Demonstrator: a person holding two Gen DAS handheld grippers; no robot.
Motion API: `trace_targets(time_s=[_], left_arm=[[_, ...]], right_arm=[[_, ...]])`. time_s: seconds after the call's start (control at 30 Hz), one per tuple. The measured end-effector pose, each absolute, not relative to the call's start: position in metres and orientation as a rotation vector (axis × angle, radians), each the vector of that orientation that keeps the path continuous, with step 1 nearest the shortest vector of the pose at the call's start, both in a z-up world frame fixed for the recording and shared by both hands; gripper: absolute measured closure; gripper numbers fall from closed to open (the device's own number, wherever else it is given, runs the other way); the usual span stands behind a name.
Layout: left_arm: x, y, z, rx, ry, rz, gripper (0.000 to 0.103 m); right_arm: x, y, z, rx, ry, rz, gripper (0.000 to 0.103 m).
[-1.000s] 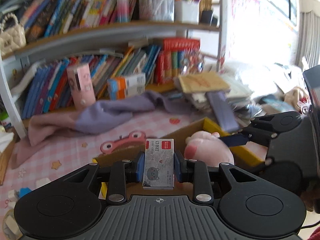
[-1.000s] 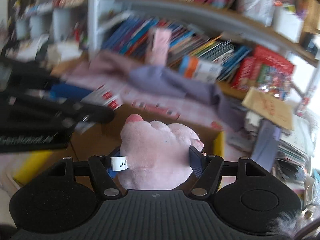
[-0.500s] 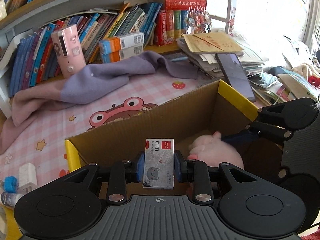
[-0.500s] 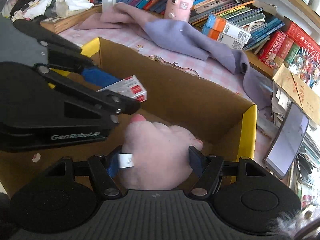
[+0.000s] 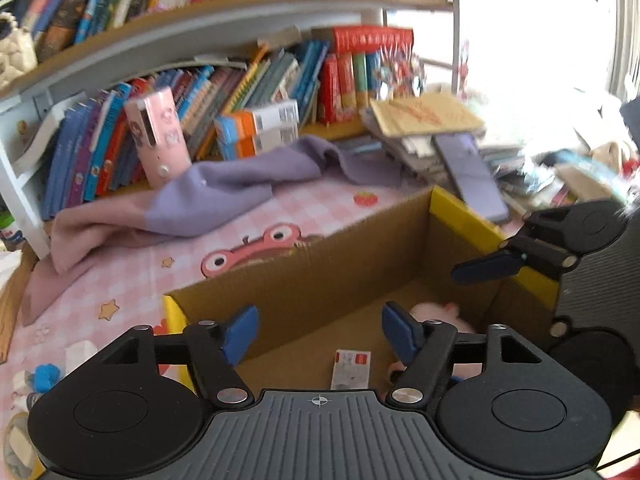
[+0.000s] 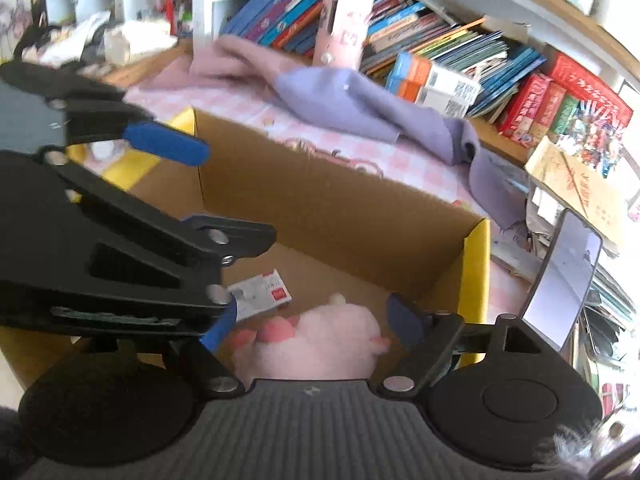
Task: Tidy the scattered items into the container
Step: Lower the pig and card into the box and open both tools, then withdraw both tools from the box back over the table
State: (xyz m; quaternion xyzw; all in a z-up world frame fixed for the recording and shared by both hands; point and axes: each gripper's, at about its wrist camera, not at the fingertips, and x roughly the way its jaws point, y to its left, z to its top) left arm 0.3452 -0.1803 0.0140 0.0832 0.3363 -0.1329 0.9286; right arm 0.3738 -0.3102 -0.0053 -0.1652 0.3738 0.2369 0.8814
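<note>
A cardboard box [image 5: 320,280] with yellow flaps stands on the pink checked mat; it also shows in the right wrist view [image 6: 360,216]. A small white and red staple box [image 5: 351,369] lies on its floor, also seen in the right wrist view [image 6: 260,293]. A pink plush toy [image 6: 316,344] lies beside it, partly visible in the left wrist view [image 5: 436,312]. My left gripper [image 5: 320,330] is open and empty above the box. My right gripper [image 6: 312,324] is open above the plush, not gripping it.
A purple and pink cloth [image 5: 208,196] lies behind the box. A pink device [image 5: 158,136] stands against shelved books [image 5: 280,76]. A phone [image 6: 564,280] leans on stacked papers at the right. Small items [image 5: 44,372] lie on the mat at the left.
Both grippers opened. The staple box dropped from the left gripper to the box floor, and the plush toy dropped from the right gripper beside it.
</note>
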Motion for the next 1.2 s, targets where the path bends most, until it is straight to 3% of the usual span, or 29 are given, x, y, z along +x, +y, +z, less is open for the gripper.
trace_targets(time_s=[0.43,1.2], left_arm=[[0.276,-0.138,0.057,0.064,0.547,-0.190,0.015],[0.145,-0.050,0.044,0.036,0.507,-0.050,0.014]], right_arm=[[0.321,-0.319,0.044,-0.185,0.614,0.387,0.021],[0.189,-0.267,0.047,-0.044,0.464,0.178,0.019]])
